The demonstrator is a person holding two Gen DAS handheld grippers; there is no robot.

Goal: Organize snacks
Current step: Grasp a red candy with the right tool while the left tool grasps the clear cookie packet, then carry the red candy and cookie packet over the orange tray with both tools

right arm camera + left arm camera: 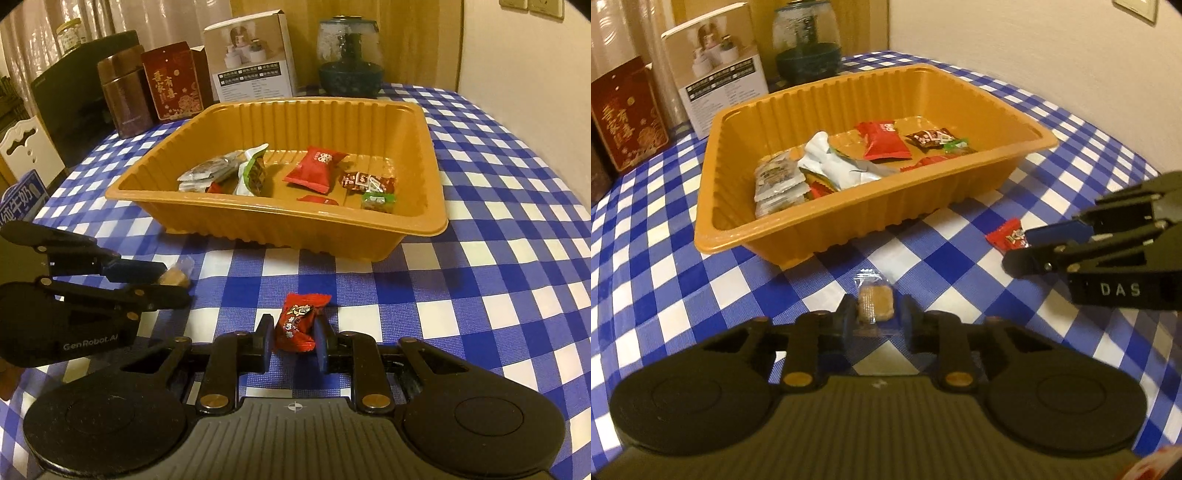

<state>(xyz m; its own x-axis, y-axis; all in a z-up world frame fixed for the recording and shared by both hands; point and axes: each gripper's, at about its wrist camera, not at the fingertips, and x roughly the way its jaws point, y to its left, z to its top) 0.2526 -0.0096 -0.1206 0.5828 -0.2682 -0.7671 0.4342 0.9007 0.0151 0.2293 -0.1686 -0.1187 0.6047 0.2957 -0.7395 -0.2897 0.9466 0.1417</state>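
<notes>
Clearly, before the ribbed orange tray (849, 225), a clear-wrapped tan biscuit (874, 305) is clamped by the left gripper (874, 319), a red candy (297, 325) by the right gripper (293, 332). Its printed face is seen only from the right wrist.

Both tools are matte black plastic with brass-coloured pivot screws and blue pads. Lower right, the right gripper (1015, 246) reads "DAS". Lower left, the left gripper (177, 282) reads "GenRobot.AI".

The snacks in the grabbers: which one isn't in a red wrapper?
The brown square biscuit in its clear wrapper, pinched by the left gripper. The right gripper holds a red candy with printed characters. Both sit outside the orange tray.
</notes>
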